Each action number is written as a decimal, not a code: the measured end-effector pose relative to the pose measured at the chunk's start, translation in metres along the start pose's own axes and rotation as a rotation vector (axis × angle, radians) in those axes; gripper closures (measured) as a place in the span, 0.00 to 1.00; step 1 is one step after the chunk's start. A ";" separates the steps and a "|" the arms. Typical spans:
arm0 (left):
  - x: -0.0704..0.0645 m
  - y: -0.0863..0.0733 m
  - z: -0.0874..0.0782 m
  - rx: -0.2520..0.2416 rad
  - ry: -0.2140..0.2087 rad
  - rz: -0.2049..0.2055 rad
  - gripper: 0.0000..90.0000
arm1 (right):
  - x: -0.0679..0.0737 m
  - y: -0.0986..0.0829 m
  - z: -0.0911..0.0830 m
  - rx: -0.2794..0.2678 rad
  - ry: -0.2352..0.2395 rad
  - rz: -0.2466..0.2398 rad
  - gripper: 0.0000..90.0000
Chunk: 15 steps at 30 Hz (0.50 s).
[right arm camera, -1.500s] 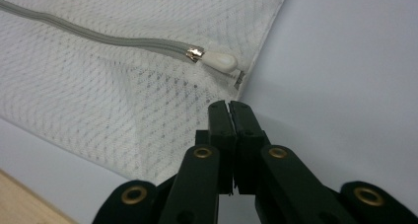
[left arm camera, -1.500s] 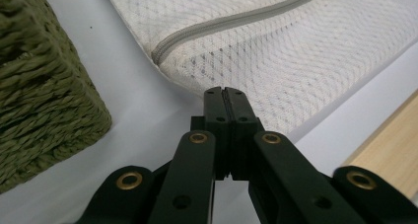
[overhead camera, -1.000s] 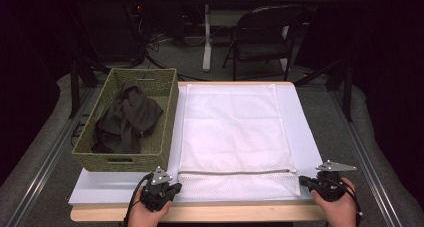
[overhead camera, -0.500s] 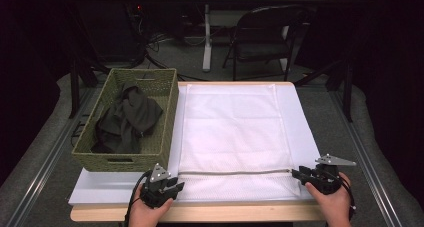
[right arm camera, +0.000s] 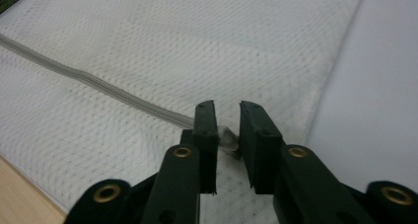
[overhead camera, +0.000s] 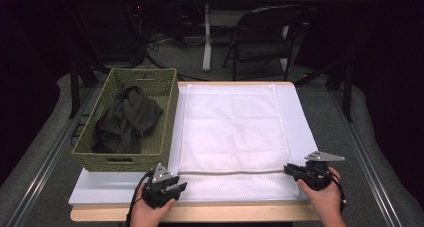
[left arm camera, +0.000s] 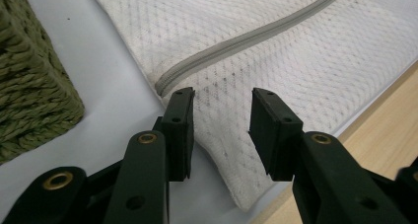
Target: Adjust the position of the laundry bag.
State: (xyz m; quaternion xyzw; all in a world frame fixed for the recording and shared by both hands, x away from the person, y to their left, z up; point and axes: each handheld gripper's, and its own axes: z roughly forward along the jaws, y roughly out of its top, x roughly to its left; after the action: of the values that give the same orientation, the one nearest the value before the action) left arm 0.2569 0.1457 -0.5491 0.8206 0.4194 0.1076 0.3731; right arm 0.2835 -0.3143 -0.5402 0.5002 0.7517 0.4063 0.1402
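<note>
While both hands sit at the table's near edge in the high view, the white mesh laundry bag lies flat mid-table on a pale sheet, its zipper running across the near end. Left gripper sits at the bag's 7 o'clock corner, right gripper at the 5 o'clock corner by the zipper end. Woven basket with dark clothing sits at the bag's 9 o'clock, just beside it. Left gripper view: left gripper jaws wide apart, holding nothing, over the mesh corner just below the zipper's closed end. Right gripper view: right gripper jaws narrowly apart, zipper pull between them; contact unclear, cannot tell if clamped.
</note>
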 end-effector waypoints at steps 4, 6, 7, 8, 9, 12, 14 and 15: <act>0.000 0.001 0.000 -0.002 -0.006 0.005 0.68 | 0.006 0.003 0.002 -0.002 0.021 -0.023 0.76; 0.000 0.001 0.000 -0.004 -0.006 0.005 0.67 | 0.007 0.007 0.000 -0.021 0.012 -0.017 0.74; 0.000 0.001 0.001 -0.005 -0.005 0.003 0.67 | 0.005 0.009 -0.001 -0.030 0.002 -0.012 0.73; 0.000 0.001 0.001 -0.005 -0.005 0.003 0.66 | 0.004 0.011 -0.002 -0.024 -0.008 -0.007 0.72; 0.000 0.001 0.001 -0.004 -0.004 0.004 0.66 | 0.000 0.014 -0.002 -0.020 -0.024 -0.002 0.72; -0.001 0.001 0.001 -0.003 -0.001 0.007 0.66 | -0.009 0.022 0.000 0.015 -0.048 0.060 0.74; -0.001 0.001 0.001 -0.005 -0.003 0.007 0.65 | -0.016 0.025 0.003 0.055 -0.085 0.070 0.74; 0.000 0.001 0.001 -0.006 -0.001 0.010 0.65 | -0.019 0.025 0.005 0.073 -0.093 0.091 0.74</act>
State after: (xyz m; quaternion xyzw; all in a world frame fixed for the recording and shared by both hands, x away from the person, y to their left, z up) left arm 0.2578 0.1449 -0.5492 0.8216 0.4148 0.1102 0.3752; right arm 0.3118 -0.3241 -0.5282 0.5569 0.7352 0.3609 0.1383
